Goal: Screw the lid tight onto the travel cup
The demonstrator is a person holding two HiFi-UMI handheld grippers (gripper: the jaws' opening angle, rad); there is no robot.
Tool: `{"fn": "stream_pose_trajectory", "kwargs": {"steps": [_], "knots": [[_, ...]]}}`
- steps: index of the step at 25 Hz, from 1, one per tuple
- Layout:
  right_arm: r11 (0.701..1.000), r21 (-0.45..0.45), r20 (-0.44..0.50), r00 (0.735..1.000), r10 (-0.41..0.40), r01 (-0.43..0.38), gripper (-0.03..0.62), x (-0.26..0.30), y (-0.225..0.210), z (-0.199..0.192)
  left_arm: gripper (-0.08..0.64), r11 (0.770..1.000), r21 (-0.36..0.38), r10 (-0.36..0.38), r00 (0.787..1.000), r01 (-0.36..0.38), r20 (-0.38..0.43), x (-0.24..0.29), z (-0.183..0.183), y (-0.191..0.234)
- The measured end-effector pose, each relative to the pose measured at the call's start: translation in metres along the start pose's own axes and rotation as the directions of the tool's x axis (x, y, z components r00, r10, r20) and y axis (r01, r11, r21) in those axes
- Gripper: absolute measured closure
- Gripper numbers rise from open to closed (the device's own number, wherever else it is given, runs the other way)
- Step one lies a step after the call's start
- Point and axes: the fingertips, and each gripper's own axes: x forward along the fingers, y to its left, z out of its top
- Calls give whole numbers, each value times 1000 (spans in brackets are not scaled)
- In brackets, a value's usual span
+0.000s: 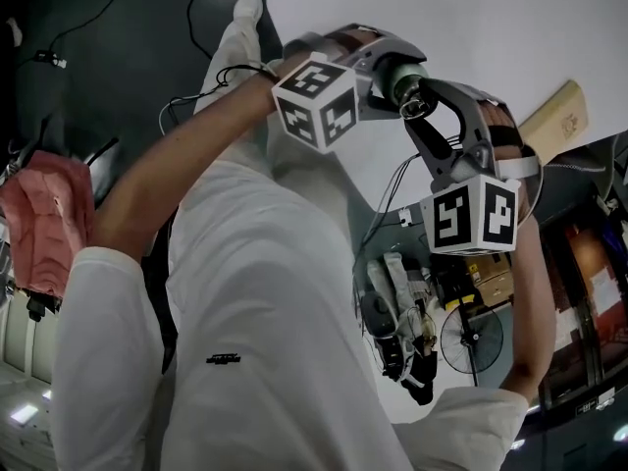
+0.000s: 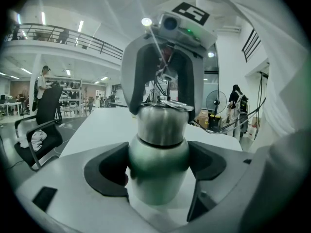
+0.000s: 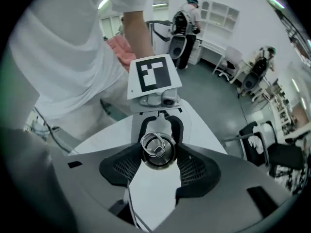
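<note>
Both tools are up over the near edge of the white table (image 1: pixel 471 27), clear of its top.

Left gripper (image 2: pixel 158 171): clenched on the travel cup (image 2: pixel 158 169). The dark pads press its sides, left and right. The cup stands upright between them, held in the air above the table, not resting on it.

Cup's look: rounded matt green body, then a thin dark seam, then a brushed steel upper part that narrows toward the top. The surface is smooth, with a soft sheen and no print that I can see.

Right gripper (image 3: pixel 159 147): comes down steeply from above and grips the lid (image 3: pixel 158 152). The ribbed black pads sit against the lid's rim on either side, near their tips. Seen from the left gripper view, its two jaws straddle the cup's top.

Lid's look: round, polished steel, with a flat metal ring (image 3: pixel 154 143) lying folded on its top face. It sits on the cup's mouth, level with the table. I cannot tell from either gripper view whether it is screwed fully home.

In the head view the cup is mostly hidden by the two tools; only a sliver of green shows between them, above the table's edge.
</note>
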Motion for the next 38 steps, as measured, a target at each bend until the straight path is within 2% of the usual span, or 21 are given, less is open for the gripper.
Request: {"fn": "stream_pose_trajectory", "kwargs": {"steps": [2,4,6,9,12,14,16,22,24,26,31,34,36,38], "knots": [[988,145,14,999,-47,44,370,0,-4,3,207,1000,1,3,1000,-3,0,-3,-1,0],[949,302,17,995,-103,93,370,1,-7,3,207,1000,-1,7,1000,-7,1,-4,-2,-1],[878,456,-1,987,-159,142,370,0,-9,-1,207,1000,-2,8,1000,-8,2,-1,-2,-1],[745,629,-50,968,-245,221,370,-2,-12,-7,207,1000,1,5,1000,-5,2,2,-1,-1],[633,722,-99,947,-305,280,370,-3,-13,-7,207,1000,6,0,1000,0,2,0,-1,-2],[590,752,-116,940,-322,295,370,-3,-13,-5,207,1000,8,-2,1000,2,0,-3,-1,-2],[573,763,-120,937,-329,299,370,-3,-14,-3,207,1000,10,-1,1000,1,-2,-6,-2,-2],[609,741,-88,939,-331,284,365,-3,-14,-4,209,1000,-2,-5,1000,5,2,-3,-1,-1],[612,736,-87,938,-336,288,344,-3,-14,-6,209,1000,-28,-14,1000,13,-14,-2,-2,-1],[603,746,-74,935,-347,284,334,-6,-16,-2,209,999,-51,-16,999,15,-31,-7,-3,0],[539,802,-21,915,-403,256,324,-27,-21,13,209,995,-98,31,999,-33,-18,-37,14,3],[500,828,-6,895,-446,255,324,-51,-21,24,209,989,-114,88,996,-91,-32,-67,33,3],[453,857,4,876,-483,245,324,-71,-20,24,209,982,-122,140,989,-146,-53,-84,46,4],[389,892,12,849,-529,229,324,-88,-19,17,210,974,-101,196,978,-203,-69,-97,61,7]]}}
